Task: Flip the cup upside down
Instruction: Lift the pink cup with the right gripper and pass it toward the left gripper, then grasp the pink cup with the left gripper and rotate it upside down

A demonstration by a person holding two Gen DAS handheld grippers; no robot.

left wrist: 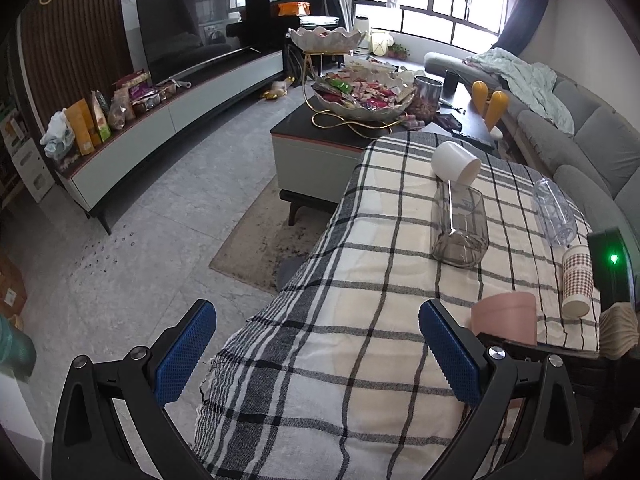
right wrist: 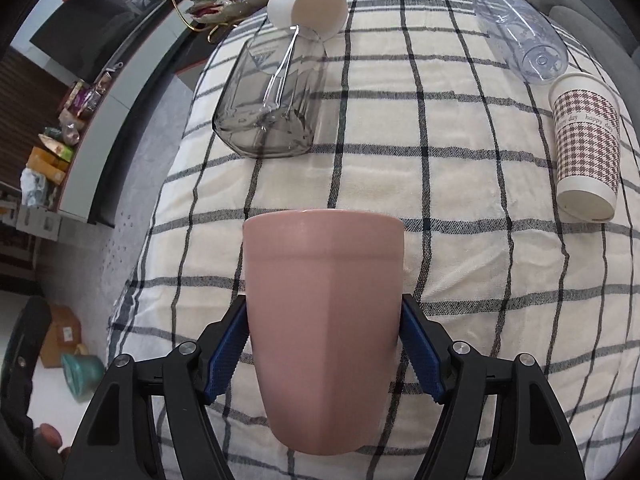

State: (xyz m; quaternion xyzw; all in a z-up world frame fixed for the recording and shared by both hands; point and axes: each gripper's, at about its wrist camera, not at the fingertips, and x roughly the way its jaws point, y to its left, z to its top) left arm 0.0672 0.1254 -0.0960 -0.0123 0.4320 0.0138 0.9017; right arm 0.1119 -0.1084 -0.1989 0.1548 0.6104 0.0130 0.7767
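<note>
Right hand-held gripper (right wrist: 323,354) pinching the pink cup (right wrist: 323,320) — blue pads pressed on both flanks of its body, low centre of the right wrist view. Cup's long axis runs straight out along the fingers: narrow base toward the camera, wide rim pointing away toward the upper frame, over the plaid cloth (right wrist: 440,168) of the desk. Whether the rim touches the cloth cannot be told. Left hand-held gripper (left wrist: 318,354) spread wide, holding nothing; the cup sits just beside it at lower right. Judged: inversion turns on rotating the right wrist.
</note>
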